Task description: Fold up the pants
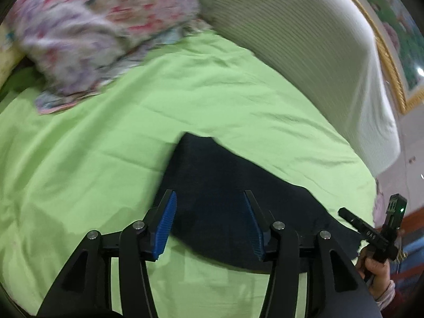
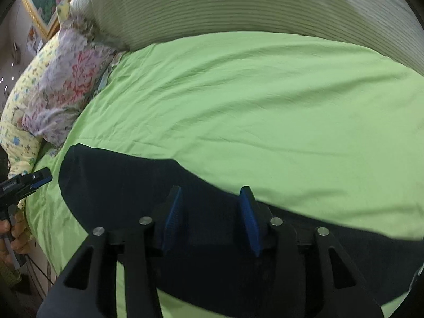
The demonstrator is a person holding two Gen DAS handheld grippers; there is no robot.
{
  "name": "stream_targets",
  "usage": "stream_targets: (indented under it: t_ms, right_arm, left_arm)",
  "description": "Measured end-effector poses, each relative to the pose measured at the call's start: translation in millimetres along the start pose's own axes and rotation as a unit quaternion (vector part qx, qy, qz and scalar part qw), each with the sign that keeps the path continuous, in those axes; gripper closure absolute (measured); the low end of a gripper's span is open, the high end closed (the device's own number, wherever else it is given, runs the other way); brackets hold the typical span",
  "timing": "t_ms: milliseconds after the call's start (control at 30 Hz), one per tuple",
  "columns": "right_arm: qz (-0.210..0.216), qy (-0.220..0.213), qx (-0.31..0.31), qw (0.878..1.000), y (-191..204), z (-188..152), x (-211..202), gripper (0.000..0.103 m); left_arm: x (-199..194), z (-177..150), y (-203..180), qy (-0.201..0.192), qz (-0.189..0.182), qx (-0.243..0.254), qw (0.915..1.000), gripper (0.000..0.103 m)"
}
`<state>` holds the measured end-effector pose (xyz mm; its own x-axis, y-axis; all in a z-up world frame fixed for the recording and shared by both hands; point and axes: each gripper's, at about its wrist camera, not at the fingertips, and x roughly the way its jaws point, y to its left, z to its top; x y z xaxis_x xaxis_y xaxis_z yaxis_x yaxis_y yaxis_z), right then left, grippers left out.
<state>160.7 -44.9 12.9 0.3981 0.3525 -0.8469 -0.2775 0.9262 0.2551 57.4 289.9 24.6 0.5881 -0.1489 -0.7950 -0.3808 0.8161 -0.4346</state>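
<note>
**Dark pants lying on green sheet, both grippers parted above them**

Left wrist view: at the upper left lies a floral pillow point(image 1: 87, 34), blurred. A green sheet point(image 1: 106, 159) fills the middle of the frame. The dark pants point(image 1: 225, 185) lie flat on it at lower centre, one corner pointing toward the upper middle. The left gripper point(image 1: 210, 201) stands over the pants with its blue pads point(image 1: 167, 225) set apart; nothing sits clamped between them. A striped white cushion point(image 1: 304, 39) runs along the upper right. At the lower right edge a hand point(image 1: 376, 273) holds the other tool.

Right wrist view: at the far left a hand point(image 2: 16, 235) grips the opposite tool; above it lie floral pillows point(image 2: 66, 79). The pants point(image 2: 132, 180) stretch across the lower frame from left to right on the sheet point(image 2: 265, 106). The right gripper point(image 2: 210, 198) sits above the cloth, its jaws apart, with no fabric pinched between them. The striped cushion point(image 2: 238, 5) spans the top.
</note>
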Motion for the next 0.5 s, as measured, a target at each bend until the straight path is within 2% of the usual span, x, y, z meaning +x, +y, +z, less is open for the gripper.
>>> stream_targets:
  t_ms: [233, 500]
  right_arm:
    - [-0.010, -0.019, 0.059, 0.998, -31, -36, -32, 0.056]
    - [-0.031, -0.030, 0.135, 0.990, -77, -84, -64, 0.056]
  left_arm:
    - [22, -9, -65, 0.038, -0.035, 0.062, 0.9967, 0.048]
    - [48, -35, -136, 0.085, -0.065, 0.133, 0.9853, 0.044]
